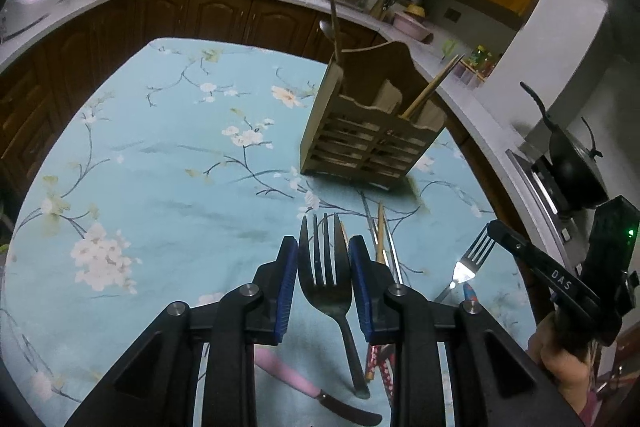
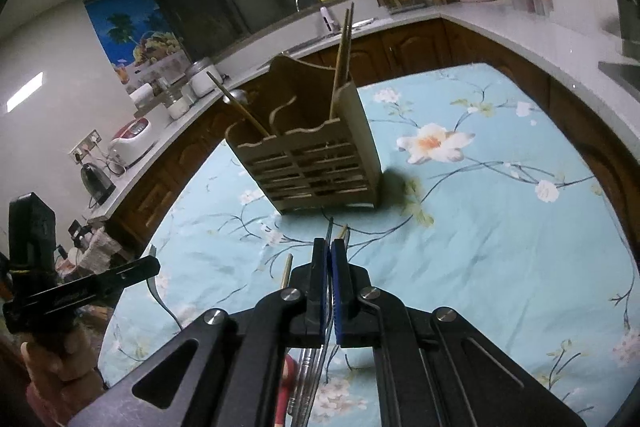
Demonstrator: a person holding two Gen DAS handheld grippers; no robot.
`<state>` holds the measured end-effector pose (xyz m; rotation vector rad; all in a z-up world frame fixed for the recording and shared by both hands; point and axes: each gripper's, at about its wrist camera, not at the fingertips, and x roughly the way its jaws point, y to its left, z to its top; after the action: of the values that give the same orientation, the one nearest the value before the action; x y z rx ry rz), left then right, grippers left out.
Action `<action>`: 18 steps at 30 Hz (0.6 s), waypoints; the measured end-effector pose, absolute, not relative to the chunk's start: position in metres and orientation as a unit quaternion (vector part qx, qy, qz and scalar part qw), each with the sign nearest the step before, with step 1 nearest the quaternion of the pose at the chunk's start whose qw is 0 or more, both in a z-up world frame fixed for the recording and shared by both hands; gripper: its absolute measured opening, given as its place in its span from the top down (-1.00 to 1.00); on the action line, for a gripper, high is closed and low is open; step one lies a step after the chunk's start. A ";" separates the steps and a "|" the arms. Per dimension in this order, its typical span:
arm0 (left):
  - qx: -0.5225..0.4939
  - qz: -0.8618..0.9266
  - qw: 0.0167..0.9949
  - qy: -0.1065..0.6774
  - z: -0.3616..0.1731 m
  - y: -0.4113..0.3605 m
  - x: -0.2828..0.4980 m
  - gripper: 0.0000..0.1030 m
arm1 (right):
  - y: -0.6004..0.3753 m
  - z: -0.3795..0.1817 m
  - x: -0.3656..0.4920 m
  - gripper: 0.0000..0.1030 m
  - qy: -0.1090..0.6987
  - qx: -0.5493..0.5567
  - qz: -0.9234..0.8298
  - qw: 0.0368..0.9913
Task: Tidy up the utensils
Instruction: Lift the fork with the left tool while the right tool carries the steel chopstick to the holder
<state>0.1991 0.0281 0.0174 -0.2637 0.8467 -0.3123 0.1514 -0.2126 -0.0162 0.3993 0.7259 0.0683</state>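
Seeing the wooden utensil caddy [image 1: 370,125] upright on the floral tablecloth [image 1: 160,167]. Its left compartment has a spoon [image 1: 329,31] and a stick handle, its right compartment chopsticks [image 1: 430,89]; the middle looks empty from my angle. Left gripper [image 1: 324,269] is pinching a dark fork [image 1: 325,275] by the head, tines toward the caddy. Right gripper [image 2: 329,263] is pressed together on thin metal utensil handles [image 2: 329,311]; type unclear. A pink-handled knife [image 1: 304,385] and loose chopsticks [image 1: 382,239] lie on my side of the caddy.
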 end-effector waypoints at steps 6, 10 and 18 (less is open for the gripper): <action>-0.126 -0.152 0.901 0.387 0.034 0.034 0.187 0.54 | -0.211 -0.004 0.144 0.96 0.338 0.190 0.033 0.921; -0.128 -0.150 0.907 0.373 0.045 0.040 0.180 0.55 | -0.210 0.006 0.142 0.96 0.327 0.184 0.032 0.926; -0.133 -0.153 0.912 0.356 0.057 0.050 0.174 0.55 | -0.212 0.020 0.141 0.96 0.309 0.179 0.027 0.934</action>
<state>0.1743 0.0497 0.0568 -0.2739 0.7332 -0.3152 0.1406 -0.2115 0.0200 0.3661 0.6311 0.0550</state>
